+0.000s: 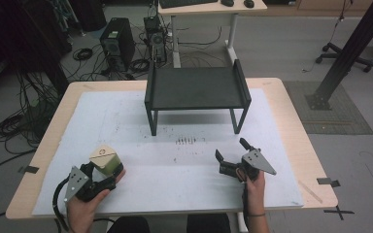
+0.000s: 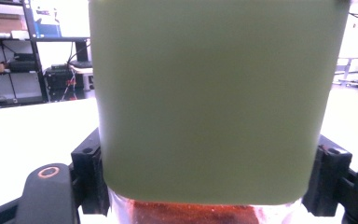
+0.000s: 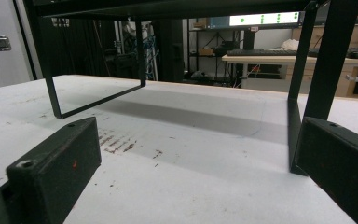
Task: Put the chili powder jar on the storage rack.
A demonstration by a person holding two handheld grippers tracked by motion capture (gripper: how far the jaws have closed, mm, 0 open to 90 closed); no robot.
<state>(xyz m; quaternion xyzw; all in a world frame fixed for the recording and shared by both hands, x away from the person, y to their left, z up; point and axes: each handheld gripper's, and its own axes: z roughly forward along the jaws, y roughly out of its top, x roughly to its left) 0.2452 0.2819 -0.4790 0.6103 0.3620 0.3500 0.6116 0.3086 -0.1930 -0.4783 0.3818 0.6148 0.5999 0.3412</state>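
The left claw sits near the front left corner of the counter and grips a jar, which stands upright on the white sheet that covers most of the counter. The jar has a pale green squarish lid with a tan top; in the left gripper view, glass with reddish-brown contents shows beneath the lid. There the 2 black jaws stand against either side of the jar, just under the lid's lower edge, so the claw is clenched on it. The person's left hand holds this claw from below.

The right claw rests on the sheet toward the front right, well apart from the jar, held by the right hand. Its jaws stand wide, released, with nothing between them; in the right gripper view they frame bare sheet with small dark specks.

A black metal shelf stand on 4 legs stands at the far middle of the counter, and the right claw faces its underside.
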